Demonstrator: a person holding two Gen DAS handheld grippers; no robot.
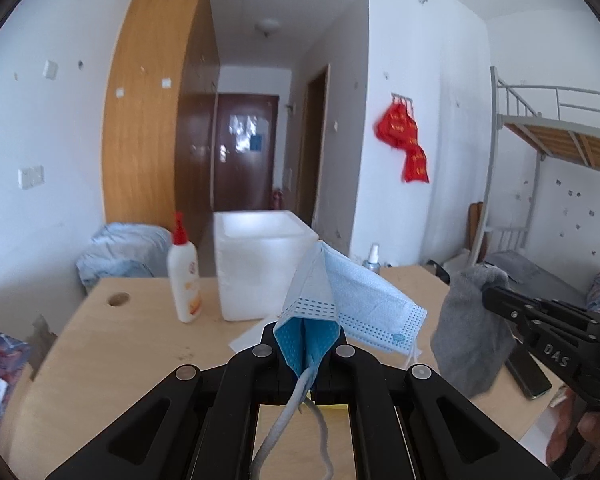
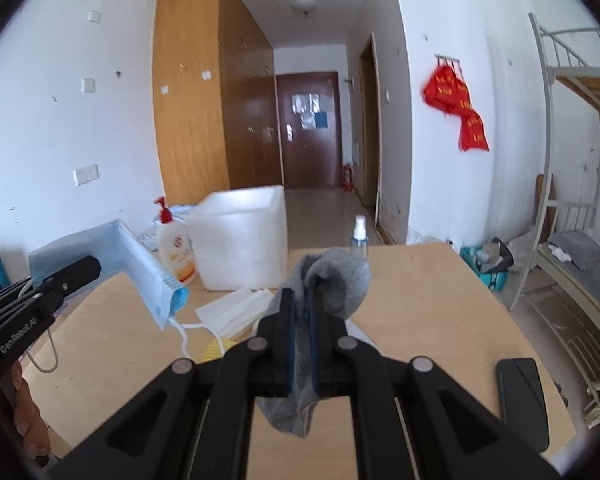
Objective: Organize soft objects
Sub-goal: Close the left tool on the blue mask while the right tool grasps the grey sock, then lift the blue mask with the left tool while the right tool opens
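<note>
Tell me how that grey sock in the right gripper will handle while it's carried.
Probably floppy: the grey sock sags over and below the right gripper. Likely light, since a pinch at its middle holds it. It may swing or snag, because the loose end dangles above the table.

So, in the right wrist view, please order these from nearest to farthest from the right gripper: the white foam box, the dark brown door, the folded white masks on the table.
1. Folded white masks, on the table just left of the right gripper.
2. White foam box, behind them.
3. Dark brown door, at the corridor's end.
</note>
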